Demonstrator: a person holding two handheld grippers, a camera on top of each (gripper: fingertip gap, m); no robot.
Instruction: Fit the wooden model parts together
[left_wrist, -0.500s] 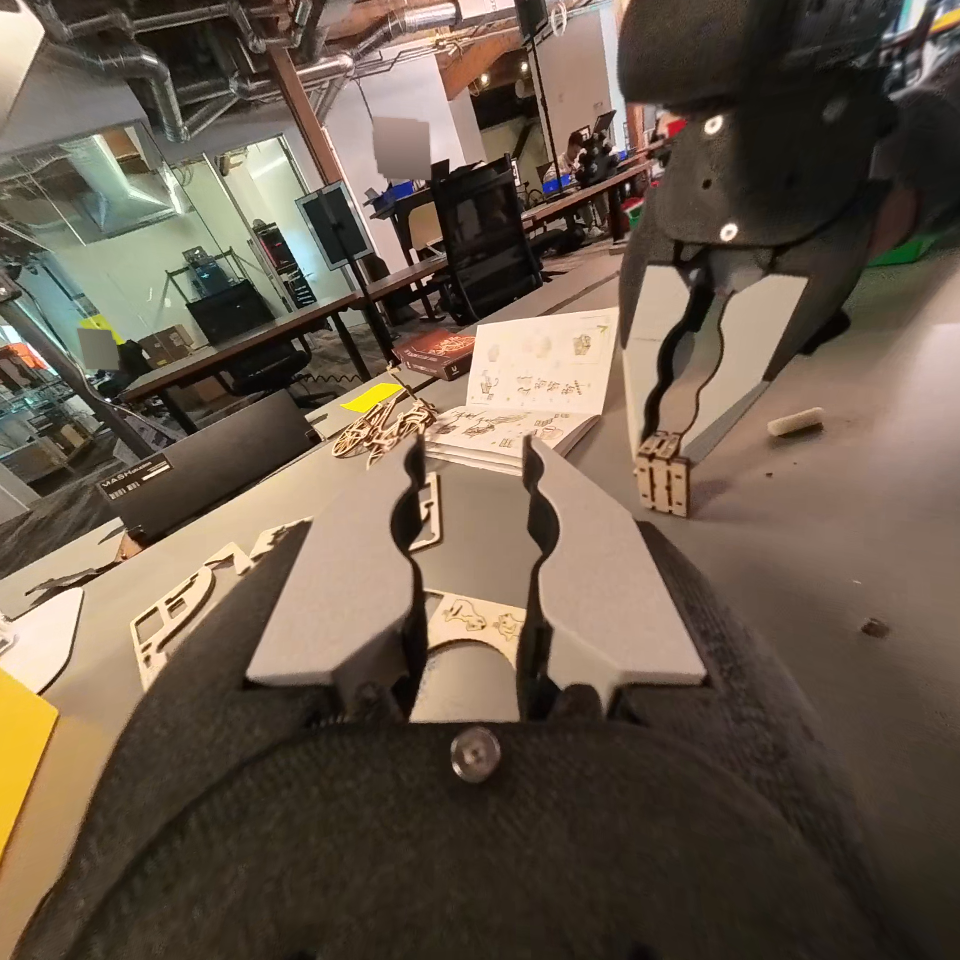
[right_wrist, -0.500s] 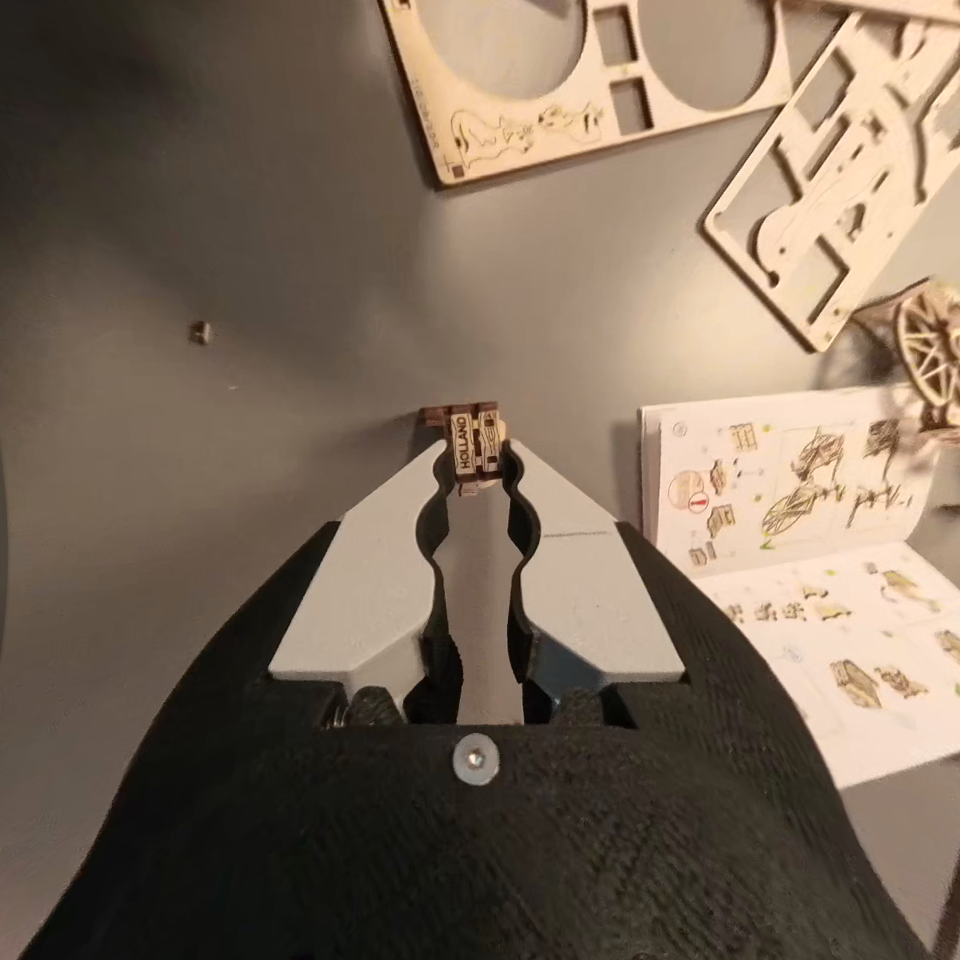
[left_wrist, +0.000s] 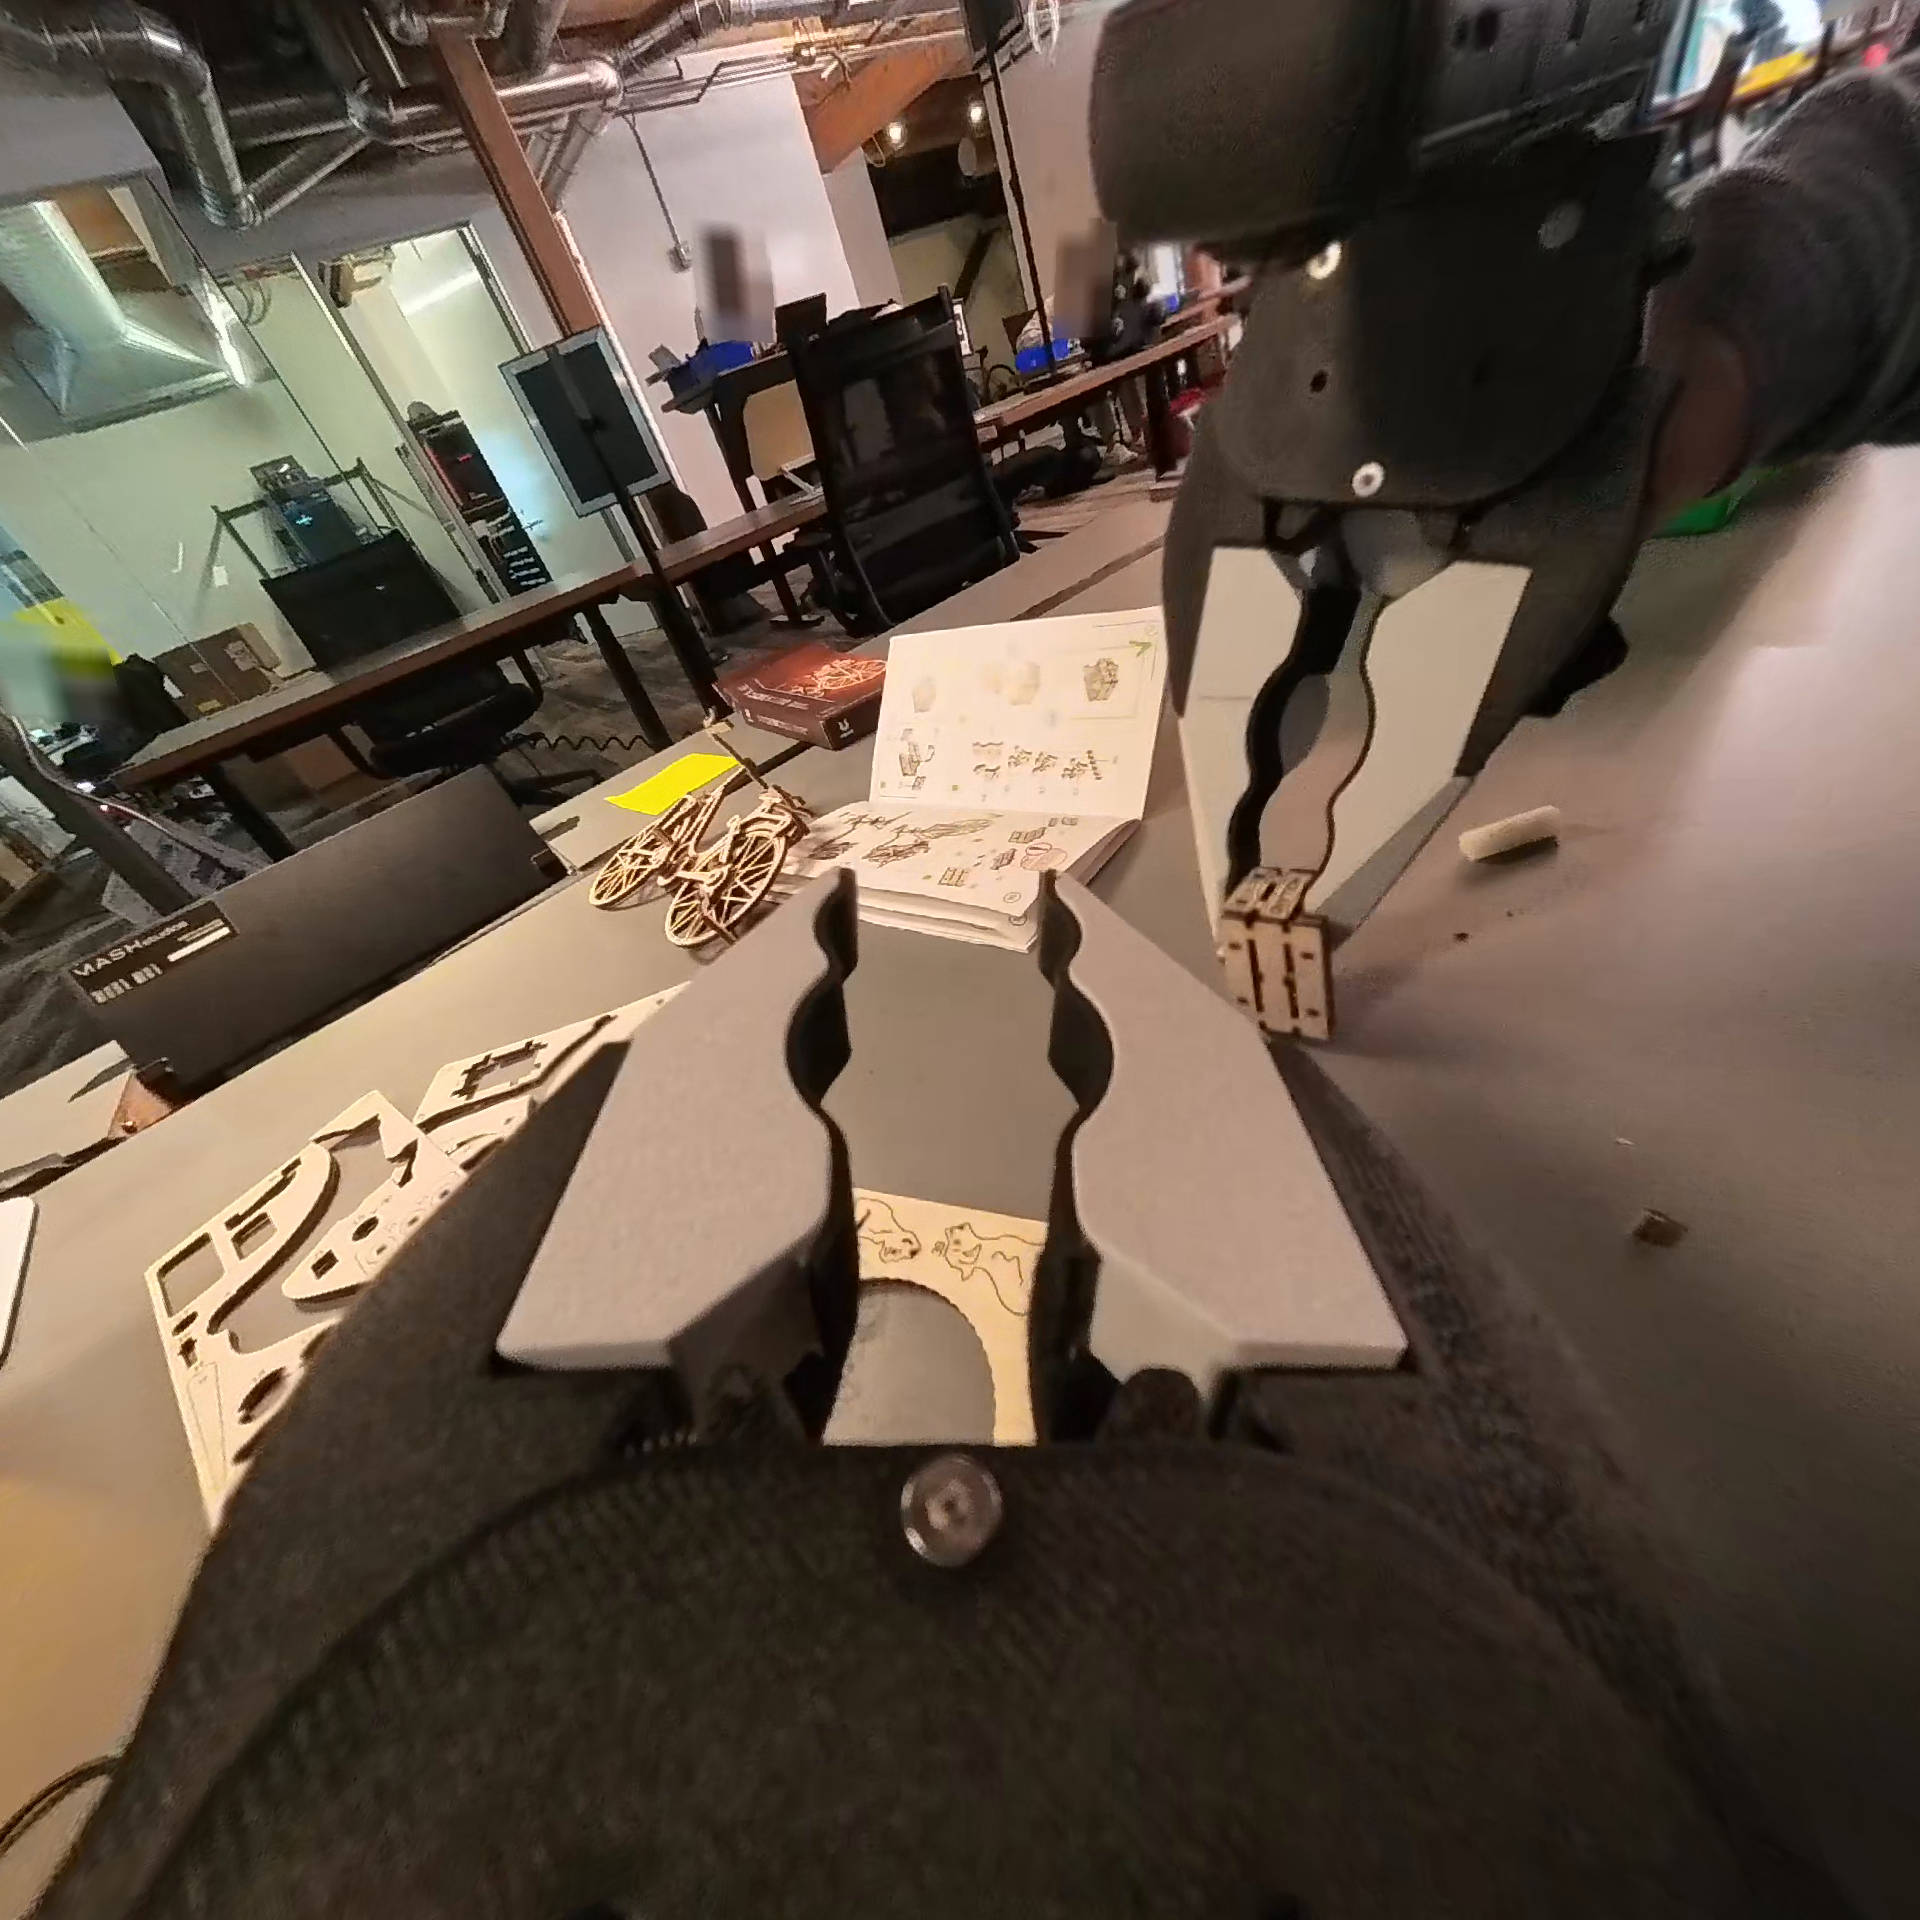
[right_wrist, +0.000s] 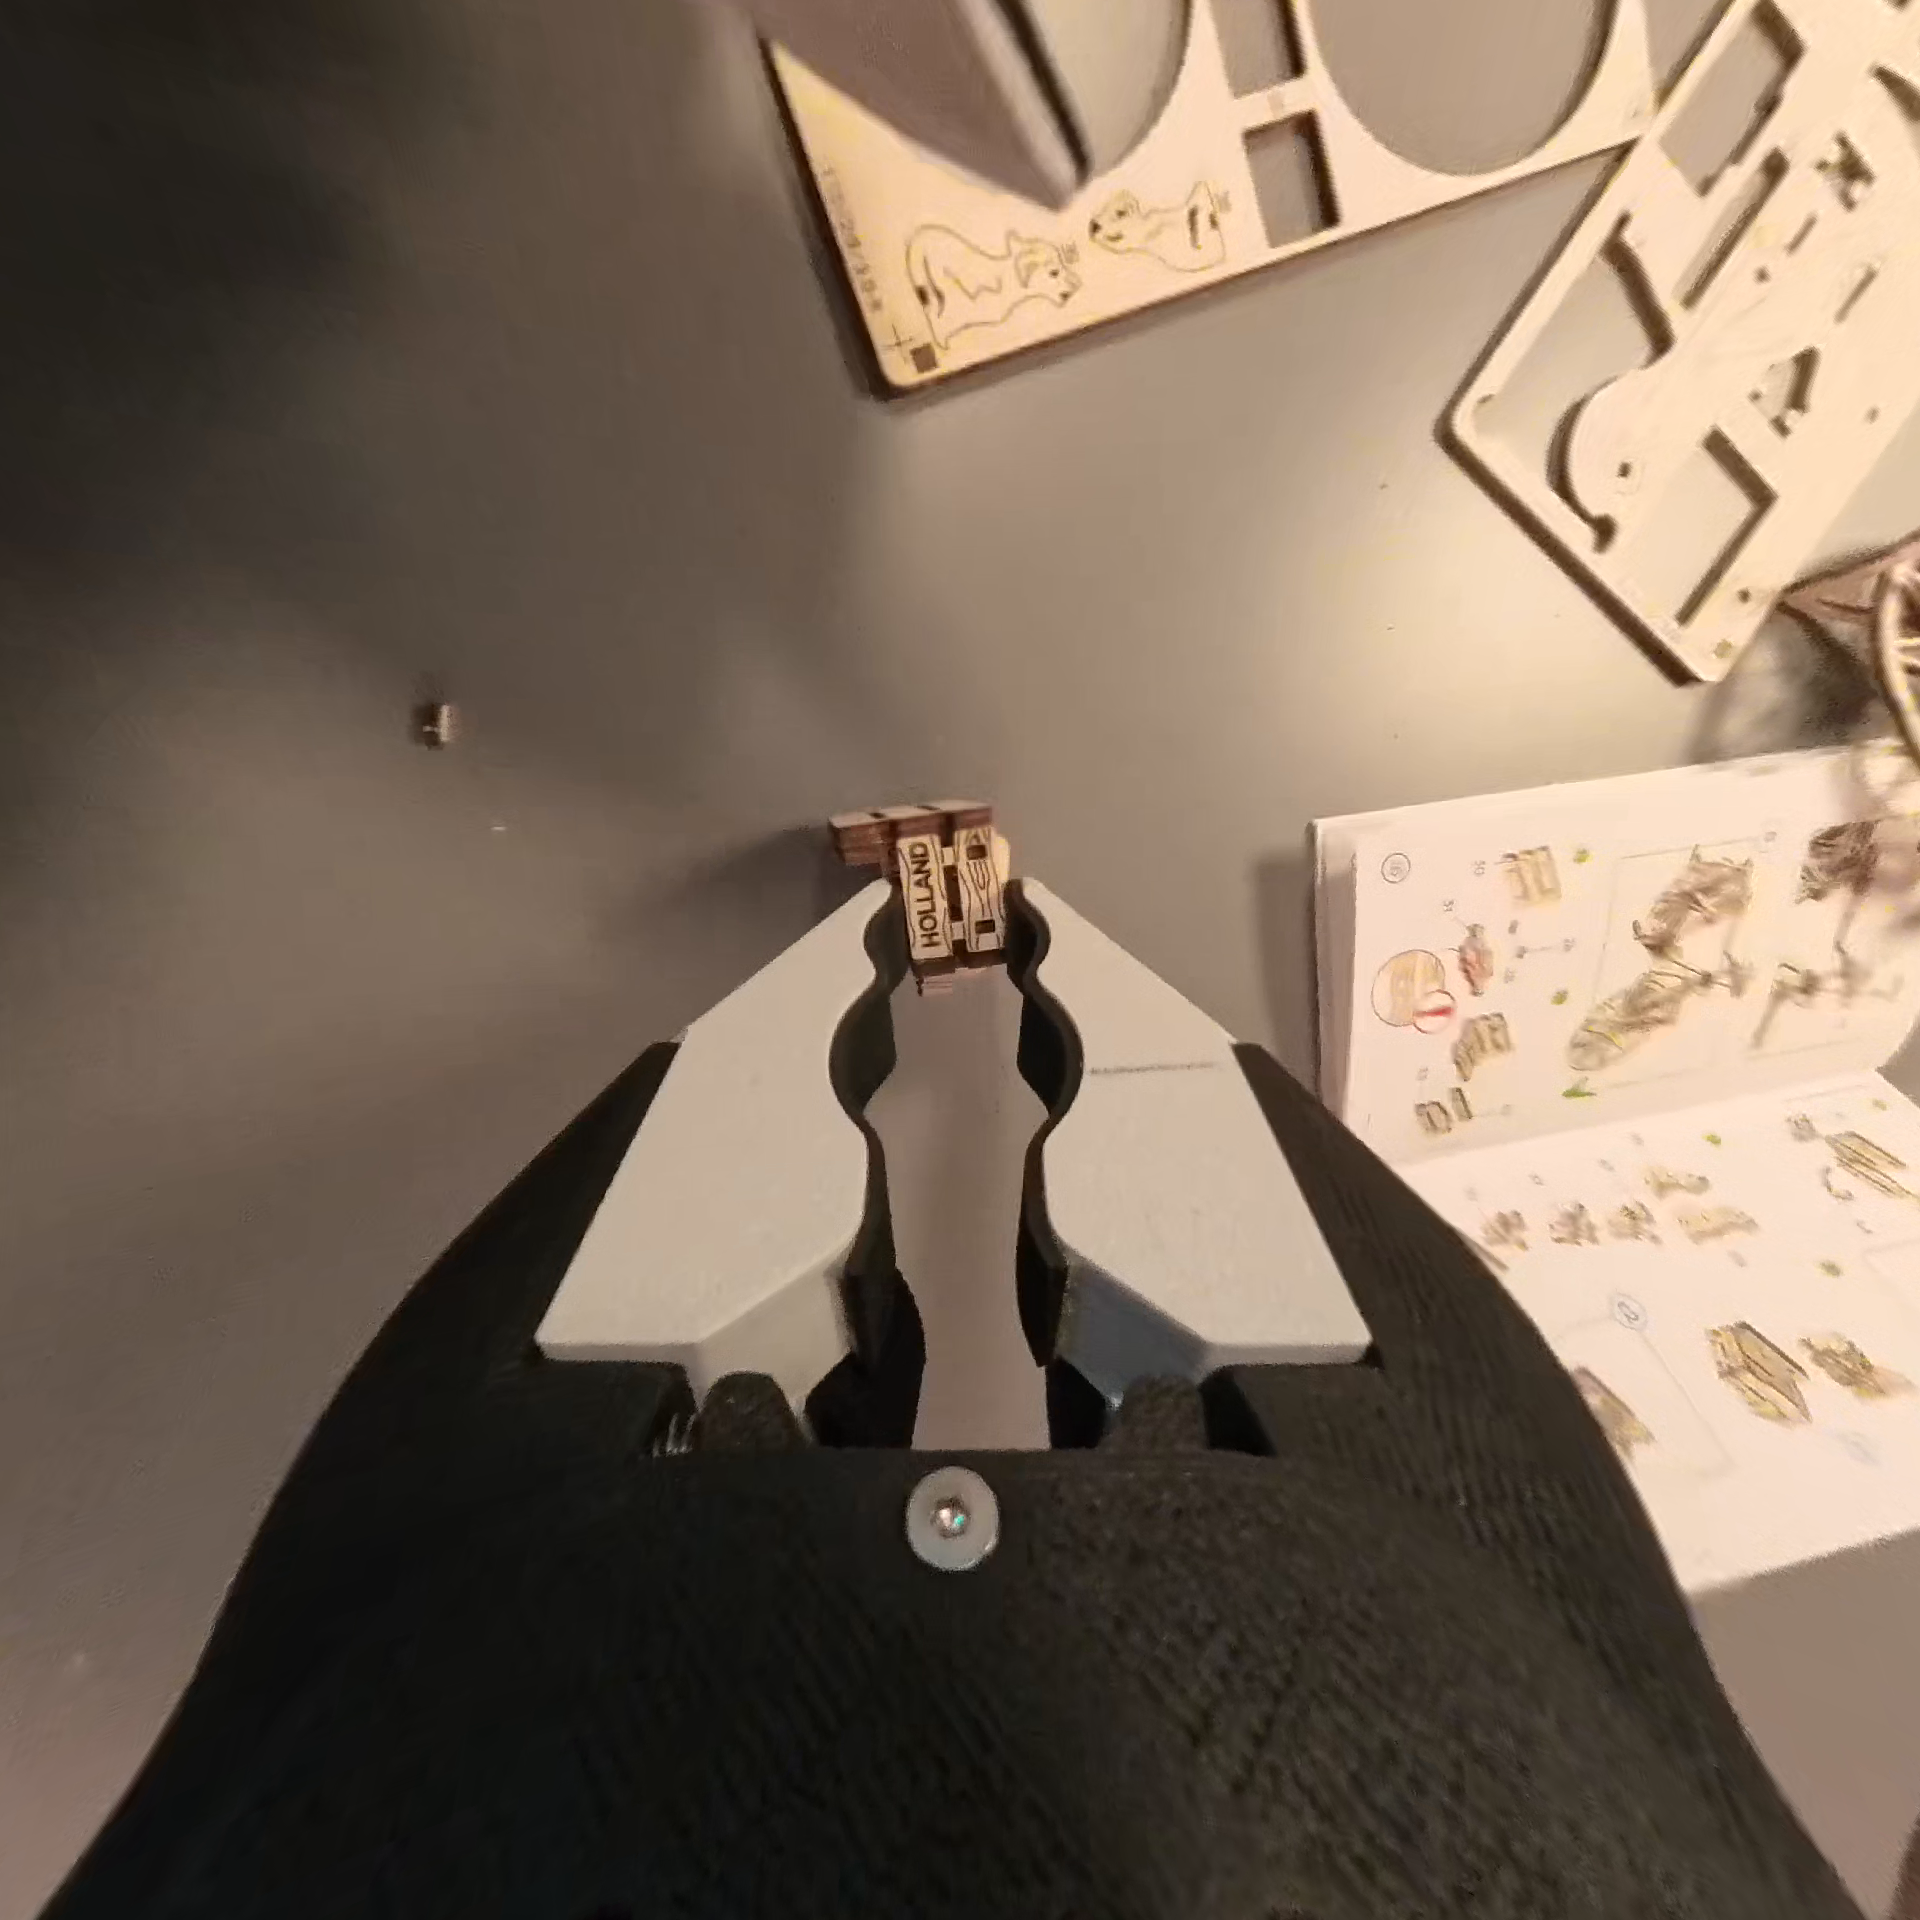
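The likeliest slip from here, as I judge it, is the small wooden crate (right_wrist: 951, 902) twisting or popping out of the right tongs (right_wrist: 951, 914). Only the very tips reach it, and it seems to sit slightly askew between them, so any downward push against the worktop (right_wrist: 416, 468) could tip it or squeeze it sideways. A hard pinch on such thin slotted walls might also spring a joint apart. The other risk is the left tongs (left_wrist: 945, 914) coming across with nothing in them: if a further piece is meant to go on, it has to be fetched first, and a careless reach could nudge the crate, which lies just ahead and to the right of their tips.

The right tongs are narrowly parted, with the crate between their tips. In the right wrist view a thin gap seems to show on each side of it, so I cannot tell whether they are pinching it or merely straddling it. In the left wrist view the crate (left_wrist: 1276, 961) rests on the worktop directly under those tips.

The left tongs stand apart and hold nothing. Beneath their roots lies an emptied wooden parts sheet (left_wrist: 956, 1242). Ahead of their tips lies an open instruction booklet (left_wrist: 997, 748), and ahead to the left a finished wooden bicycle (left_wrist: 701, 857).
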